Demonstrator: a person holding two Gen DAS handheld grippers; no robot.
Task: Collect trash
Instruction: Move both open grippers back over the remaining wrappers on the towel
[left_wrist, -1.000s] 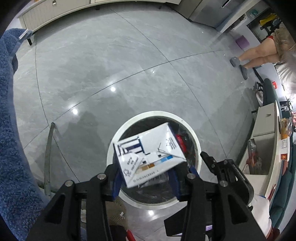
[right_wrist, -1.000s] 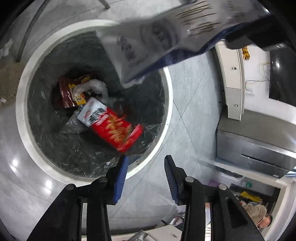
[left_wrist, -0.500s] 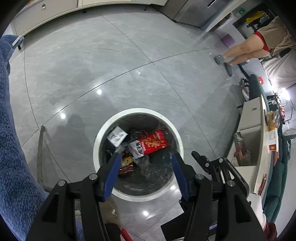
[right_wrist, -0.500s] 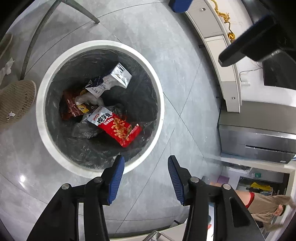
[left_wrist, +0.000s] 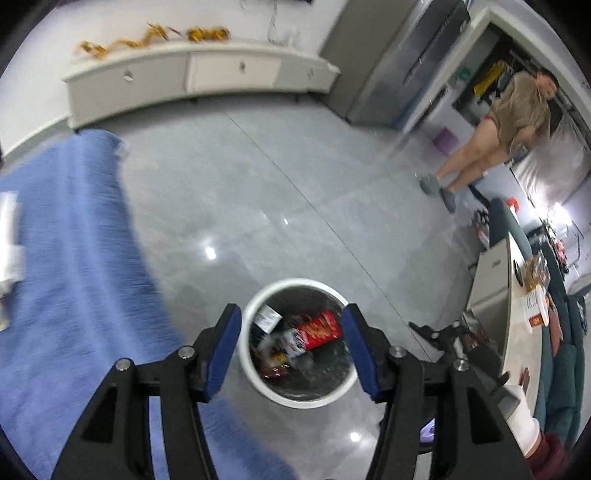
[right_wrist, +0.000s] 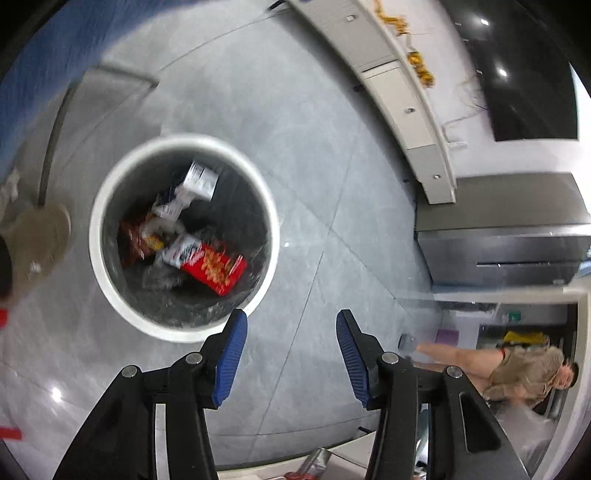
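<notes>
1. On the grey tiled floor (left_wrist: 258, 192) stood a round white trash bin (left_wrist: 255, 373), lined with a dark bag, well apart from the long white cabinet (left_wrist: 207, 74) along the wall.
2. We held the left gripper (left_wrist: 291, 347) above the bin with its blue-padded jaws spread wide and nothing between them; through the gap we looked straight into the bin.
3. We kept the right gripper (right_wrist: 288, 354) released as well, its jaws wide apart and empty, over bare floor just beside the bin's rim (right_wrist: 110, 280).
4. Inside the bin lay the collected trash: a red snack packet (right_wrist: 214, 269) towards the side nearest the right gripper, a white-and-blue carton (right_wrist: 201, 181) against the far wall, and a dark red wrapper (right_wrist: 135, 240) beside them. The smaller pieces were too blurred for us to name.
5. A blue cloth (left_wrist: 74, 258) filled the left part of the left wrist view, at the edge of the floor.
6. A person in a khaki shirt (left_wrist: 517, 110) stood at the far side of the floor, near a doorway.
</notes>
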